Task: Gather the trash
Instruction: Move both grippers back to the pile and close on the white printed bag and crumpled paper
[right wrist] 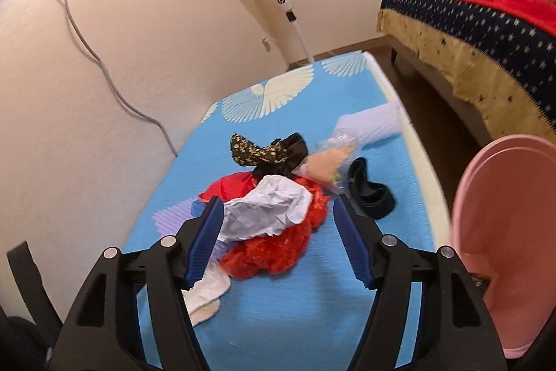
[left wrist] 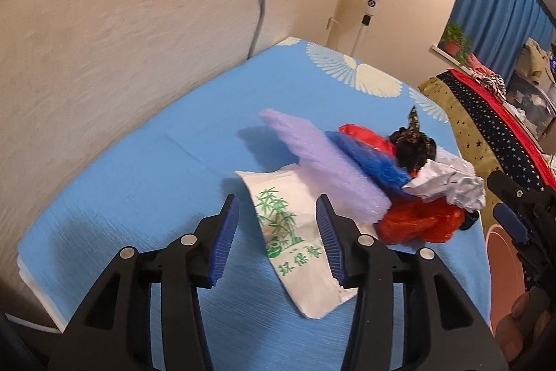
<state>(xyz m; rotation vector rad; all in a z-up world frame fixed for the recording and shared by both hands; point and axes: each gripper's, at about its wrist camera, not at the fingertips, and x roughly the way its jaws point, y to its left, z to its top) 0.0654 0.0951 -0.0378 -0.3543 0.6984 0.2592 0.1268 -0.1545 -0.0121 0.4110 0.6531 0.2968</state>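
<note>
- Left wrist view: the left gripper (left wrist: 278, 237) is wide open and holds nothing. The white paper bag (left wrist: 295, 239) lies on the blue mat (left wrist: 139, 183) between its fingers.
- Right wrist view: the right gripper (right wrist: 278, 239) is open too, over the trash pile (right wrist: 278, 207). A pink bucket (right wrist: 510, 232) is beside the mat.
</note>
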